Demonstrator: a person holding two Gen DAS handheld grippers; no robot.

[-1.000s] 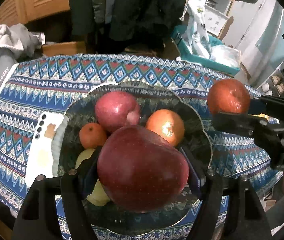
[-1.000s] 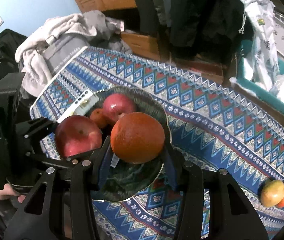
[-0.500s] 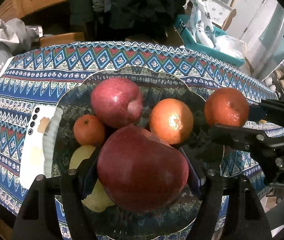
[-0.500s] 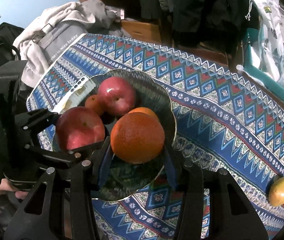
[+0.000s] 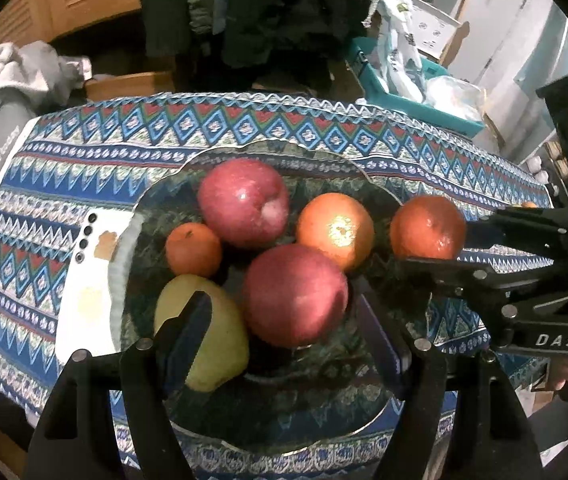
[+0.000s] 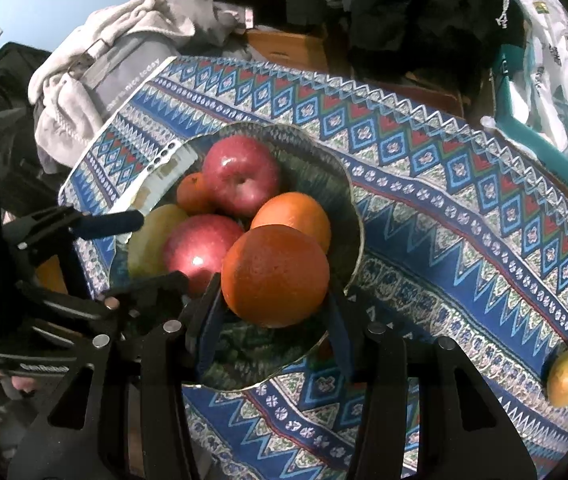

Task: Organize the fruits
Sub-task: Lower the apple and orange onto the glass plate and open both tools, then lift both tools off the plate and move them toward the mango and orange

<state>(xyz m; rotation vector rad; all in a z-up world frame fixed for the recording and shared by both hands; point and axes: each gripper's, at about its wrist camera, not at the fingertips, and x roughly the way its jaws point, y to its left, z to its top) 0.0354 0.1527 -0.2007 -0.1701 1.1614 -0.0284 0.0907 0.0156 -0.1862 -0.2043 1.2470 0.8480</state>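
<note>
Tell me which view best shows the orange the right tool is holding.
The right wrist view: the held orange sits large and central between the right tool pads, above the bowl rim. The left wrist view shows that orange smaller, from the side at the bowl's right edge, partly hidden by a finger.

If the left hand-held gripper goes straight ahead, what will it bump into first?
Probably the nearer red apple in the bowl, lying ahead between the left hand-held gripper's open fingers; depth is unclear.
</note>
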